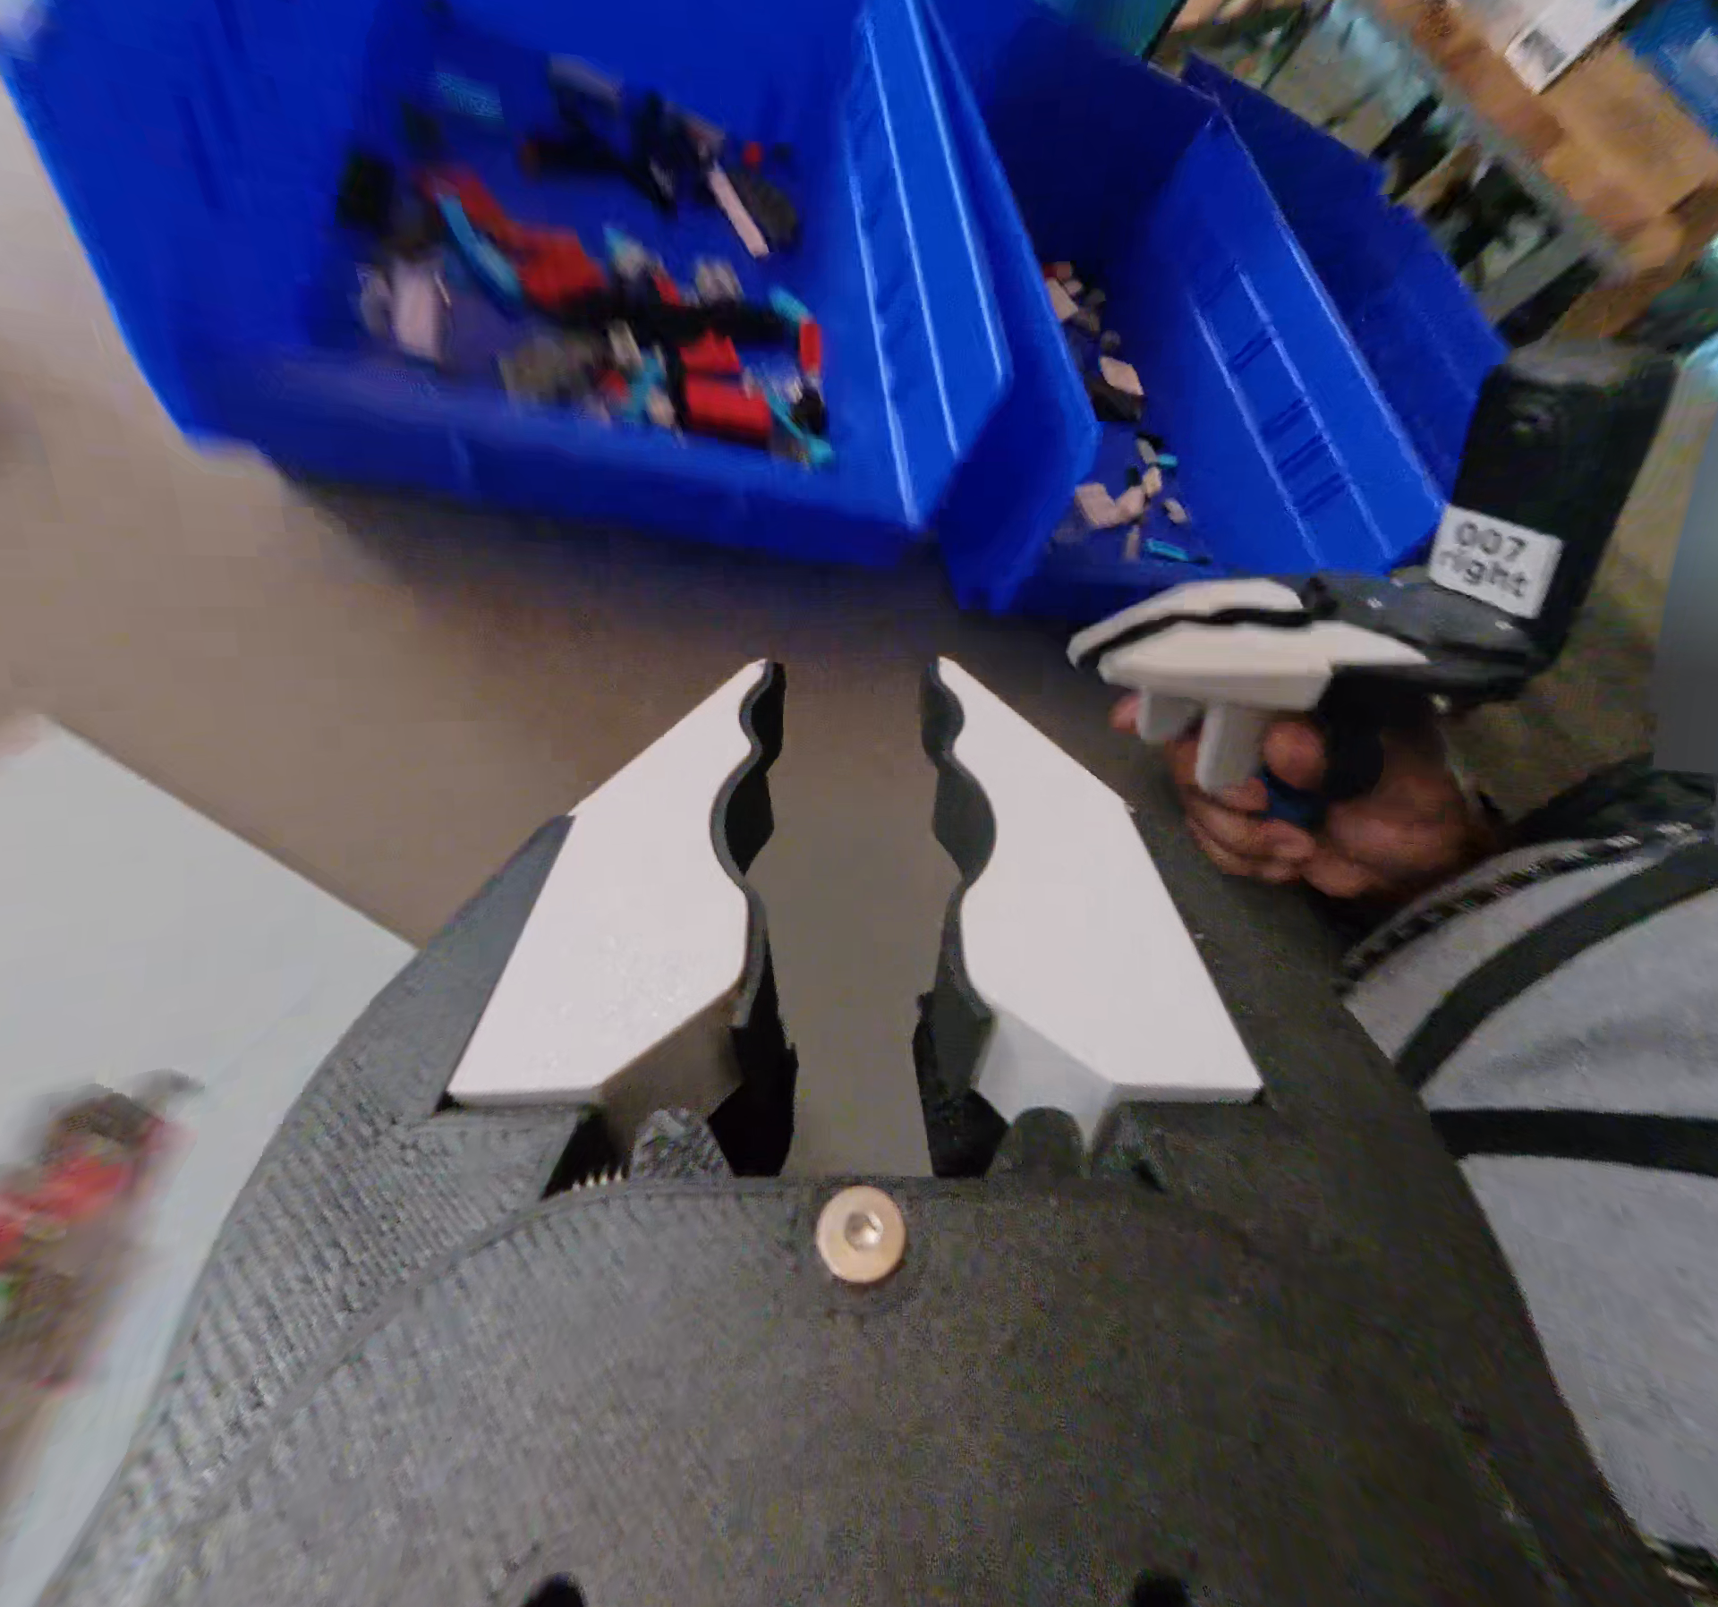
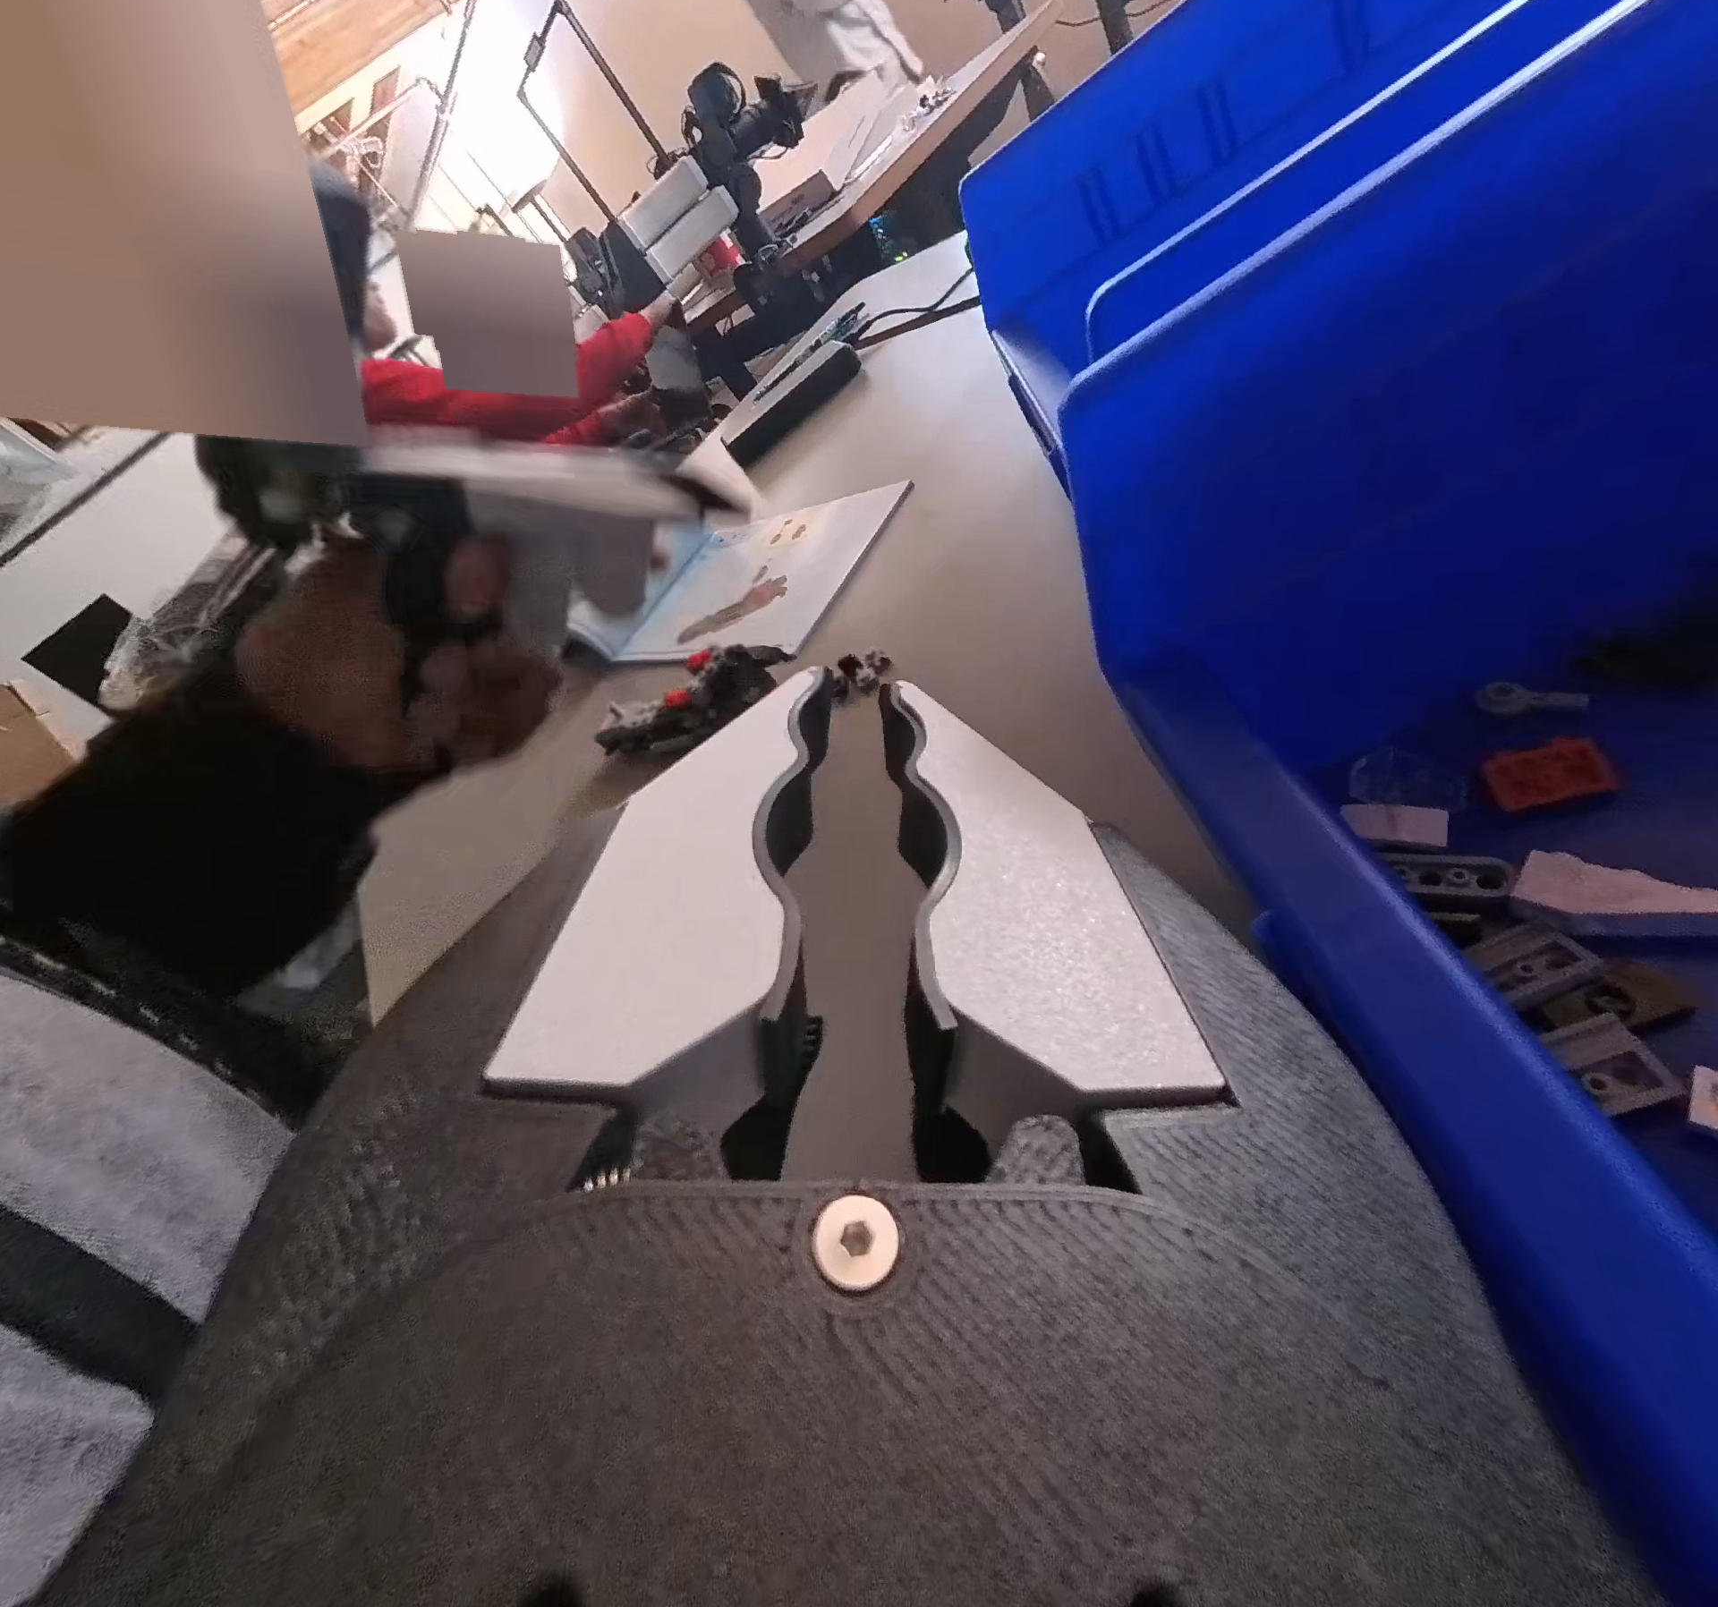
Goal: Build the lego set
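Note:
My left gripper [image 1: 853,679] is open and empty, held above the tan table [image 1: 372,679] in front of a blue bin [image 1: 521,456] of red, black and teal lego pieces [image 1: 651,326]. My right gripper [image 2: 853,687] has its jaws a narrow gap apart with nothing between them. It also shows in the left wrist view [image 1: 1088,647], at the right by a second blue bin [image 1: 985,530]. A partly built dark lego model [image 2: 688,707] and a small dark piece [image 2: 860,665] lie on the table just beyond my right fingertips. The left gripper appears blurred in the right wrist view [image 2: 734,493].
An open instruction booklet [image 2: 790,568] lies behind the model. The second bin [image 2: 1394,540] holds grey and tan pieces [image 2: 1543,958] and an orange plate [image 2: 1548,774]. A third blue bin [image 1: 1376,261] stands behind. A black box [image 2: 790,400] and other people sit farther off. There is about 10 cm between the tips of the two grippers.

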Demonstrator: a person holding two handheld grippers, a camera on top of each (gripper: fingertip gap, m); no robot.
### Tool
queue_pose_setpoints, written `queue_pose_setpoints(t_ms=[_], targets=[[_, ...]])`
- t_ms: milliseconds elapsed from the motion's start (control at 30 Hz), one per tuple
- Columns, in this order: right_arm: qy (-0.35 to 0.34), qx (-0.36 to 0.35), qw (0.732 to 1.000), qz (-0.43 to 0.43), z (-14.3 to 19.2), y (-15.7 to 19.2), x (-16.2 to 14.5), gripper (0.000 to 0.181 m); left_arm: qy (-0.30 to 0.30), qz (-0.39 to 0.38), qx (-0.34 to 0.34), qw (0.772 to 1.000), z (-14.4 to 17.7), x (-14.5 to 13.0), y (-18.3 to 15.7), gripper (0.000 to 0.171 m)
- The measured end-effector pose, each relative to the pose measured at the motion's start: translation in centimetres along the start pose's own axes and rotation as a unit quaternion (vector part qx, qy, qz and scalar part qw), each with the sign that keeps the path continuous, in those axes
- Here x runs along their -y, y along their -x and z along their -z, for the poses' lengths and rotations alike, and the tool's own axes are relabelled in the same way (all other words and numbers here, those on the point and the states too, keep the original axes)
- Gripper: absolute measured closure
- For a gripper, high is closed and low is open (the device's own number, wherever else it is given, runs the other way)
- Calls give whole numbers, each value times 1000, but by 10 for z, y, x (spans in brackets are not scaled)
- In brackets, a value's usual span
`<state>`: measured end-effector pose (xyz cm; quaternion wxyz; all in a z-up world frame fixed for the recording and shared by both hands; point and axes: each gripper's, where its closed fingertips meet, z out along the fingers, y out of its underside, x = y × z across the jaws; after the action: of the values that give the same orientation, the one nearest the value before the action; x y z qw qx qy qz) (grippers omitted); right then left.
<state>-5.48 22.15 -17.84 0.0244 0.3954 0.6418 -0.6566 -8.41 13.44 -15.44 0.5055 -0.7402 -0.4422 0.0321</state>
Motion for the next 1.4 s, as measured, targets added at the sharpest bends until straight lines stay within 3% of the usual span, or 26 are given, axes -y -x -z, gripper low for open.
queue_pose_setpoints(t_ms=[100,200,367,433,533,767,933,1167,1400], targets=[[-1,6,1000,1,1,2,0,170,46,-90,15,995,-15,60,19,139],[1,10,1000,0,1,3,0,169,140,-184,41,972,-58,90,44,139],[6,15,1000,-7,0,3,-1,167,341,-239,48,908,-131,66,84,137],[7,18,1000,-13,0,2,-1,167,380,-258,65,886,-145,59,100,137],[10,23,1000,-19,0,2,-2,166,409,-254,56,875,-154,50,106,137],[8,28,999,-17,0,4,-2,165,443,-240,47,863,-155,35,114,142],[6,28,999,-16,1,4,-1,165,432,-236,35,870,-155,38,110,146],[11,27,999,-15,0,4,-3,164,366,-231,38,901,-162,84,103,146],[10,27,999,-15,0,4,-2,164,315,-197,44,927,-202,115,101,146]])
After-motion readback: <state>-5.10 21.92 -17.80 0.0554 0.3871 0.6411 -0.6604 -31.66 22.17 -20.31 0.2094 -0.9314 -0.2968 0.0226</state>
